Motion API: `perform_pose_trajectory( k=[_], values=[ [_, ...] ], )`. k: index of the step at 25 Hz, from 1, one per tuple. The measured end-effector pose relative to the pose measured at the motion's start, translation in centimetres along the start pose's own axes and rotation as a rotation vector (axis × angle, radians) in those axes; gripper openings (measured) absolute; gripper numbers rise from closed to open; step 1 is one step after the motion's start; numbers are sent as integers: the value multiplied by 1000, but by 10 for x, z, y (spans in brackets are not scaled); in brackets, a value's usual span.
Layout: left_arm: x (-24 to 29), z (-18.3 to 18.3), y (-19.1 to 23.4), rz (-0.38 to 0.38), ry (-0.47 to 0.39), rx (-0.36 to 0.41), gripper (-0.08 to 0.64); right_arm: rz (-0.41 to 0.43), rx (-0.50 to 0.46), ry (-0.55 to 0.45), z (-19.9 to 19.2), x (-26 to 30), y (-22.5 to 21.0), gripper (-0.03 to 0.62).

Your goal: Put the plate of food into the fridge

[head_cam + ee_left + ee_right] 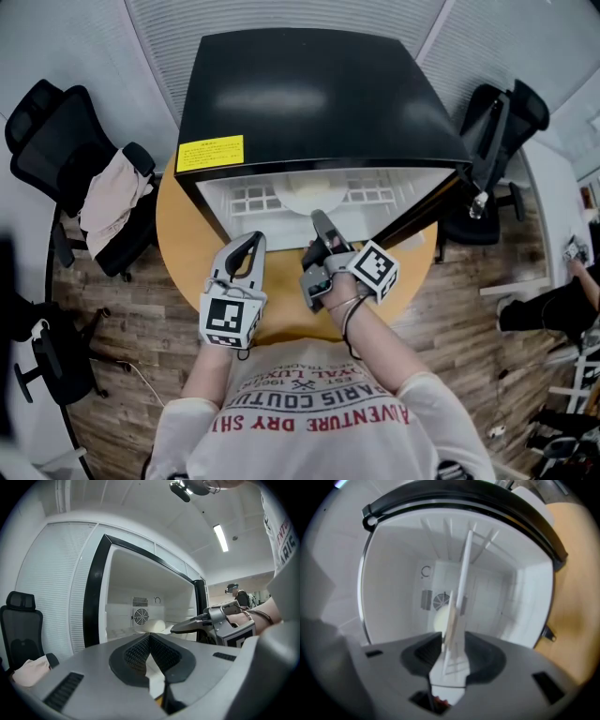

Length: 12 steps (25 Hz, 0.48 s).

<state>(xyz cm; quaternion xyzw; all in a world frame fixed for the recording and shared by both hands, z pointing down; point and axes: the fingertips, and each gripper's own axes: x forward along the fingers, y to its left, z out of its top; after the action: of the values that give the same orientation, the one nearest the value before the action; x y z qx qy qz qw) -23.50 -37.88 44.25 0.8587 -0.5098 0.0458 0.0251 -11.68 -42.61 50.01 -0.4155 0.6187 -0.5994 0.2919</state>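
Observation:
A black mini fridge [309,94] stands open on a round wooden table [183,234]. The pale plate of food [307,194] rests on the white wire shelf [248,199] inside it. In the left gripper view the plate [157,626] lies deep inside, below the fan. My right gripper [319,223], rolled on its side, reaches to the fridge mouth with its jaws open and nothing between them. Its own view looks past the shelf edge [461,583] to the plate [440,618]. My left gripper [251,242] hovers over the table before the fridge, shut and empty.
The fridge door [427,211] hangs open at the right. A black office chair [56,141] with a pale cloth [112,192] stands at the left, another chair [497,141] at the right. A seated person [562,300] shows at the right edge.

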Motion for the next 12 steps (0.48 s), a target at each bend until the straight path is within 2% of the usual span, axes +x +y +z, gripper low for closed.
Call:
perform_pose_trajectory(
  k=[3,5,6,10,12],
  values=[
    [-3,2,-4,-1,-1,-5,29,22,-3,2,-3,-11,1,153],
    [-5,0,-5,0,-3,6,29,31,-55,-1,-2,-20,1,103],
    [-6,-1,-6,2,-1,11,29,25,-101,1,-1,-25,1,42],
    [-10,-7,-11,6,10,14,29,30,-332,18,-3,-38,13,31],
    [-12,-6,-14,8,9,13,29,67,-505,15,-3,-43,27,30]
  ],
)
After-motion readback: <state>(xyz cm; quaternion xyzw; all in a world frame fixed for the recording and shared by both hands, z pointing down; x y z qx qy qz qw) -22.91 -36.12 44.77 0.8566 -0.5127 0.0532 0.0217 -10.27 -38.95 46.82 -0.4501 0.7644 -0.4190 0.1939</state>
